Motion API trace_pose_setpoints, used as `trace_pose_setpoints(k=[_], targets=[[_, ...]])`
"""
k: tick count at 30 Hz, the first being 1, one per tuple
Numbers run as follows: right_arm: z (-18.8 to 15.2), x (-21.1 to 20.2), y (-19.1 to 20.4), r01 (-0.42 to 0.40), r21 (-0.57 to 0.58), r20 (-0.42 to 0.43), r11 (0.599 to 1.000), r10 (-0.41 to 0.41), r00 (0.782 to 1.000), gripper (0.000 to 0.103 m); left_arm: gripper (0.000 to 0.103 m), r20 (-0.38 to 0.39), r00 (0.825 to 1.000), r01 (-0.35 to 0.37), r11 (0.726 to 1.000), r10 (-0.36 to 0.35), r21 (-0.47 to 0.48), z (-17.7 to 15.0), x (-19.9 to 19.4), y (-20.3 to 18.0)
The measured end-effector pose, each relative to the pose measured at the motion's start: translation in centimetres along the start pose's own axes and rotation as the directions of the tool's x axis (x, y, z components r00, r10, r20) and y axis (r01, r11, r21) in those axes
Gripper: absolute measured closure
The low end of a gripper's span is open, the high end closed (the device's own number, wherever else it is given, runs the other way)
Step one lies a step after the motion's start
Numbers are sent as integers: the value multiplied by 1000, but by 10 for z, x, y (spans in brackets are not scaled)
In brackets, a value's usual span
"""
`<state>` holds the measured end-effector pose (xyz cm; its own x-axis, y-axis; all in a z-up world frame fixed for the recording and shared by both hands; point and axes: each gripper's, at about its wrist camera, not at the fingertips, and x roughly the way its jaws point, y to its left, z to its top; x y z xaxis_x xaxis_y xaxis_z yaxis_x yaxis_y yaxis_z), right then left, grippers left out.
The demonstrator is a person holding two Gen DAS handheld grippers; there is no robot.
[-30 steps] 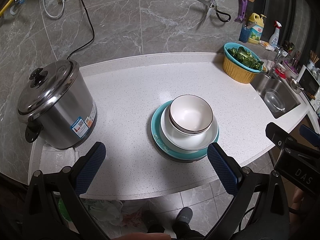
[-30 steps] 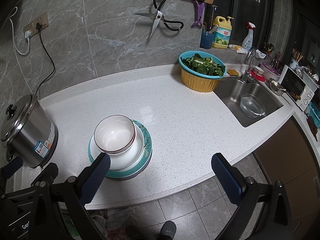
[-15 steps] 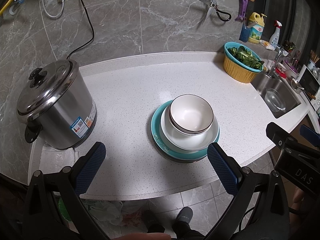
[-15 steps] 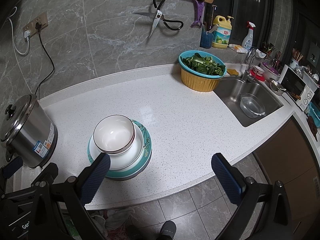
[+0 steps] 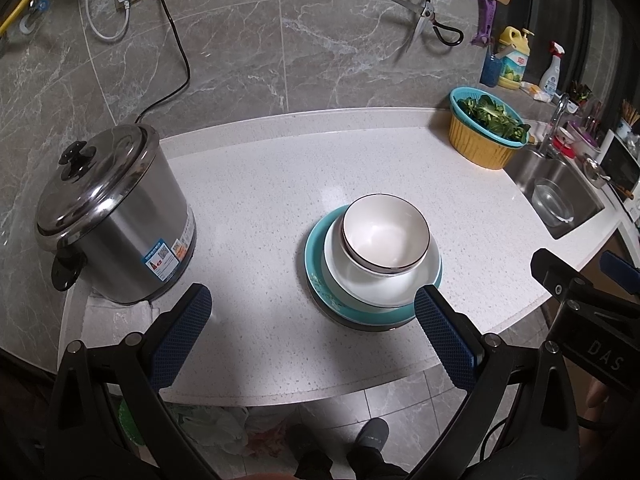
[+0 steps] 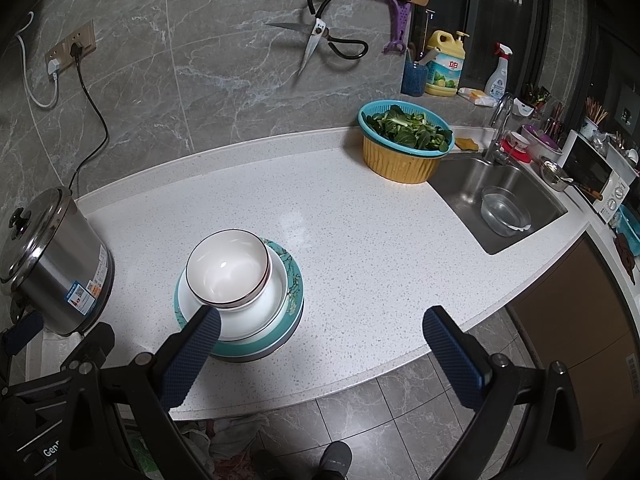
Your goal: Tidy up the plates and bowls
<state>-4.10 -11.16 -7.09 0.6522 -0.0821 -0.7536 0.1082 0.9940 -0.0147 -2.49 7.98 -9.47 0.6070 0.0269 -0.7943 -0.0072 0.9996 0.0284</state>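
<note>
A stack stands near the counter's front edge: a white bowl with a dark rim (image 5: 386, 234) (image 6: 227, 268) rests in a wider white bowl (image 5: 390, 286) (image 6: 264, 310), which sits on a teal flowered plate (image 5: 316, 264) (image 6: 296, 280). My left gripper (image 5: 310, 300) hangs open above the front edge, its right finger close to the stack's front right. My right gripper (image 6: 320, 320) is open too, its left finger overlapping the stack's near side in view. Neither holds anything.
A steel rice cooker (image 5: 108, 216) (image 6: 48, 256) stands at the left on a cloth. A yellow basket of greens (image 5: 484, 132) (image 6: 406, 144) sits at the back right beside the sink (image 6: 500, 196), which holds a glass bowl (image 6: 505, 210). Scissors (image 6: 320, 38) hang on the wall.
Nothing has visibly moved in the left view. The right wrist view has drifted very slightly, the stack staying where it was.
</note>
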Motion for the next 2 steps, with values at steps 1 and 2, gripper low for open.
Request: trace_pose_setpoints(k=[1,2], targets=[[-1,1,0,0,0,-1,1000,0,1000,0,0,-2,1000,3,1000,-3,-1,0,1,0],[-2,2,1,0,-1,-1,1000,0,1000,0,0,-4,1000,7,1000,-7,-1,0,3,1]])
